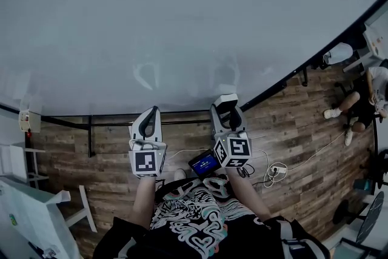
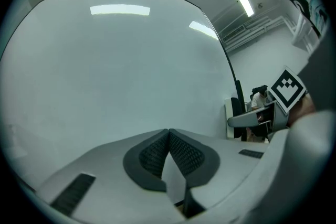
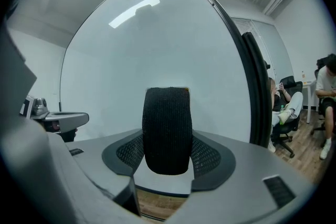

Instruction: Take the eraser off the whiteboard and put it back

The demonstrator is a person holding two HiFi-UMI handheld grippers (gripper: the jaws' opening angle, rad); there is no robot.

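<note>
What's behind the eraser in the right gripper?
Plain whiteboard, its dark frame edge at right. The eraser, clamped between the right gripper's fingers, covers the board patch straight behind it; contact can't be told.

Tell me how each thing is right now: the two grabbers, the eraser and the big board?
left gripper: jaws shut together, nothing between them.
right gripper: jaws shut on the eraser.
eraser: held upright between the jaws, close to the board; whether it touches cannot be told.
whiteboard: blank, no writing, a few faint smears low down.
</note>
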